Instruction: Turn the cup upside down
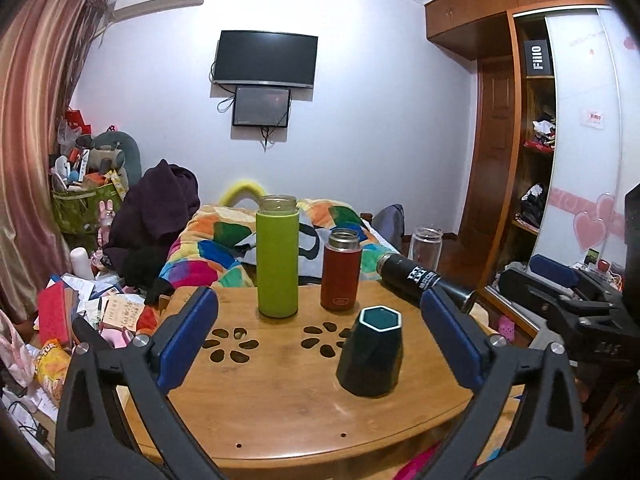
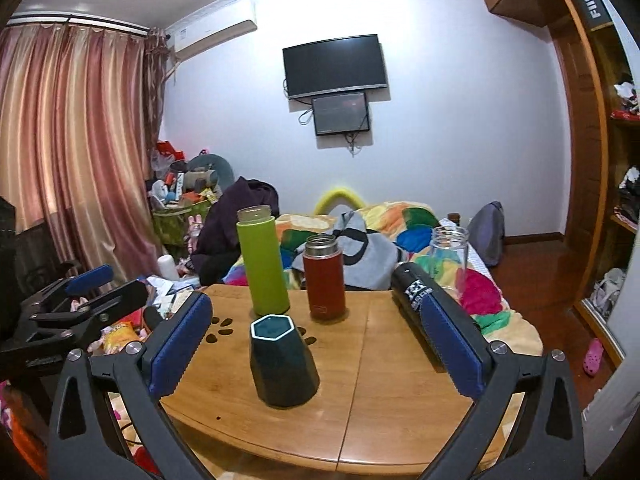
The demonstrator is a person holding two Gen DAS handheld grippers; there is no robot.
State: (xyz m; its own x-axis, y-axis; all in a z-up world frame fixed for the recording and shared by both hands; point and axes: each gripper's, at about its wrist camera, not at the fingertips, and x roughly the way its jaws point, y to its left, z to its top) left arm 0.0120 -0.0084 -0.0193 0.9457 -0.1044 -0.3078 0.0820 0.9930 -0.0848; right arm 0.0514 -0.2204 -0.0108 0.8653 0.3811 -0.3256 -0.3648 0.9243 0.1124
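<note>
Cup sitting on the wooden table with the narrow hexagonal end up and the wide end down, white-edged rim showing a teal inside, so probably standing mouth-up and waiting to be flipped. Hard to be sure though, could be a recessed base.

Hovering back from it with the right gripper, blue pads spread wide, nothing between them. Framing the cup low between the jaws and nearer the left pad, not touching either. Looking like a pre-grasp lineup, since a wide spread is needed to clear that fat bottom.

Hanging back with the left gripper too, jaws fully apart and empty. Seeing the same cup closer to its right pad from there, still clear of it.

Crowding the far side beyond the jaws: green bottle, red thermos, and a black flask lying on its side just past the right gripper's right pad. Clear glass jar sitting farther back.

Guessing a side grip on the faceted body makes sense, then rolling the wrist over. Worth watching the taper, might slip toward the narrow end.
</note>
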